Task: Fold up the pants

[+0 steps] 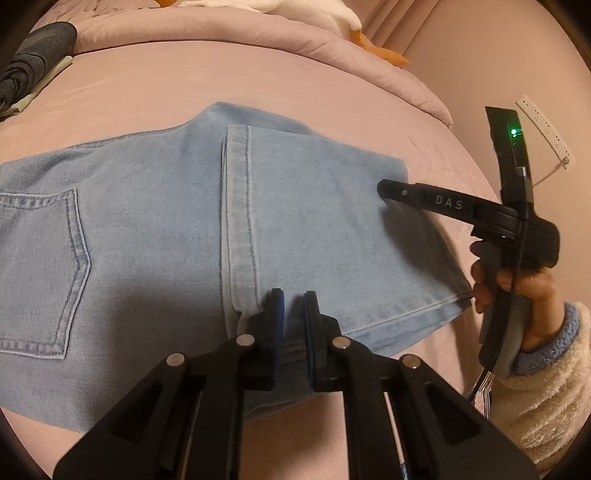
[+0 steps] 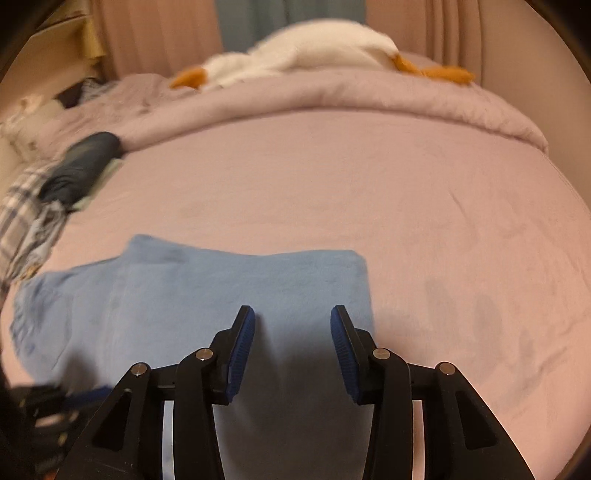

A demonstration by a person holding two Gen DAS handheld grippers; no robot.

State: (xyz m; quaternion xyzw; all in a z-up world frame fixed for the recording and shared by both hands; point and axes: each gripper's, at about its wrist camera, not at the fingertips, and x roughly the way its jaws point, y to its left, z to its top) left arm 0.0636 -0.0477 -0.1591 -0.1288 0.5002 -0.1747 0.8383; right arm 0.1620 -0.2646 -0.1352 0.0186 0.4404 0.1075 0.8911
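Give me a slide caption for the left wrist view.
Left gripper nearly closed over folded jeans on a pink bed, right gripper hovering alongside.

The left wrist camera sat low and close over the jeans [image 1: 155, 236], facing across the bed [image 1: 229, 85] toward the quilt [image 1: 258, 33]. The right wrist camera looked from farther back, blurred, the same way. Both views shared the jeans [image 2: 207, 295], bed and plush toy [image 2: 306, 48].
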